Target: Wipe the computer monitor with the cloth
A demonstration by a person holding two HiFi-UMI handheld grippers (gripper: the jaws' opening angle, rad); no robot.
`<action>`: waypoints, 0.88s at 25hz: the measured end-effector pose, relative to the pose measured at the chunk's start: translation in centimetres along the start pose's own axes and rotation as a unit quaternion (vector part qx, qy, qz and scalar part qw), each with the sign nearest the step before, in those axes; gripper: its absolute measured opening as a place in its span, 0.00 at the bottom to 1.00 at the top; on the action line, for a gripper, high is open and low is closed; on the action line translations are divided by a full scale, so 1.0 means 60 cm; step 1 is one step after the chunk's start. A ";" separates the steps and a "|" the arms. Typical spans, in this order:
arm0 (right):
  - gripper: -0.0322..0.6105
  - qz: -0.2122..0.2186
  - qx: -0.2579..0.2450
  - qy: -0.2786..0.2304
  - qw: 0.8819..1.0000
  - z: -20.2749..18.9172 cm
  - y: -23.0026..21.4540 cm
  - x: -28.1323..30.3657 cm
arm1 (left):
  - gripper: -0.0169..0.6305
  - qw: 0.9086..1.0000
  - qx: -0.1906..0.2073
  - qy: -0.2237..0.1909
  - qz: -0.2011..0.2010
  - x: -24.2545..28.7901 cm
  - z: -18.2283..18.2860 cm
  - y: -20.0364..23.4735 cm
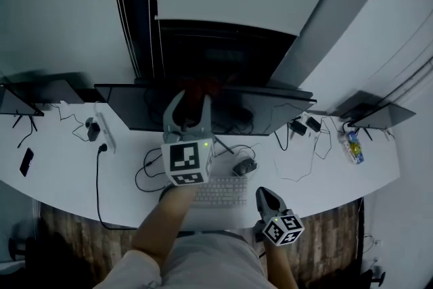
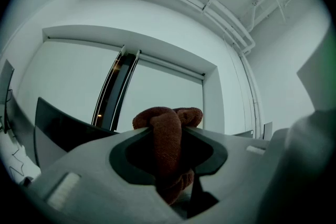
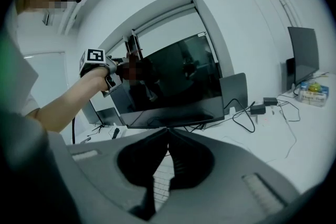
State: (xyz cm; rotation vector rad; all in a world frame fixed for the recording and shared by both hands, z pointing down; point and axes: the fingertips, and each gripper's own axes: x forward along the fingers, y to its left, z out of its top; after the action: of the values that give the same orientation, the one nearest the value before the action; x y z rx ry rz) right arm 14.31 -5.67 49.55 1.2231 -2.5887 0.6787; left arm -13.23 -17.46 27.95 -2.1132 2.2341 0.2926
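We are clamping the rust-brown terry cloth point(image 2: 167, 134) in our left gripper point(image 1: 191, 103), up by the top edge of the wide black flat-screen computer monitor point(image 3: 173, 81); our right gripper point(image 1: 265, 195) is idling, jaws together, empty. Judging wiping in hand, we are needing a light sweep across next

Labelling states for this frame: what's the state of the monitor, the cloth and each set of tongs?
Monitor: upright, screen dark.
Cloth: bunched, held up by monitor's top edge.
Left tongs: shut on cloth.
Right tongs: shut, empty.
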 end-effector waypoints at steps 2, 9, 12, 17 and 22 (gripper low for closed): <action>0.05 0.006 -0.004 0.004 1.000 -0.004 0.023 0.013 | 0.26 1.000 -0.001 0.001 0.004 -0.009 0.001 0.026; 0.05 0.031 -0.016 0.014 0.999 -0.019 0.106 0.062 | 0.26 1.000 -0.004 0.007 0.029 -0.041 0.006 0.138; 0.05 0.041 -0.019 0.018 0.999 -0.025 0.139 0.084 | 0.26 0.999 0.001 0.006 0.038 -0.053 0.013 0.181; 0.05 0.059 -0.025 0.021 0.998 -0.030 0.186 0.117 | 0.26 0.998 -0.006 -0.002 0.059 -0.075 0.025 0.258; 0.05 0.072 -0.033 0.029 0.996 -0.034 0.218 0.143 | 0.26 0.997 -0.011 0.002 0.081 -0.091 0.037 0.323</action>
State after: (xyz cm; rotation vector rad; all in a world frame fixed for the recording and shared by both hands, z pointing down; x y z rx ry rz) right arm -1.28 -3.27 50.26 0.9890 -2.6475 0.6390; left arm -32.36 -10.78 28.66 -1.9458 2.4209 0.3216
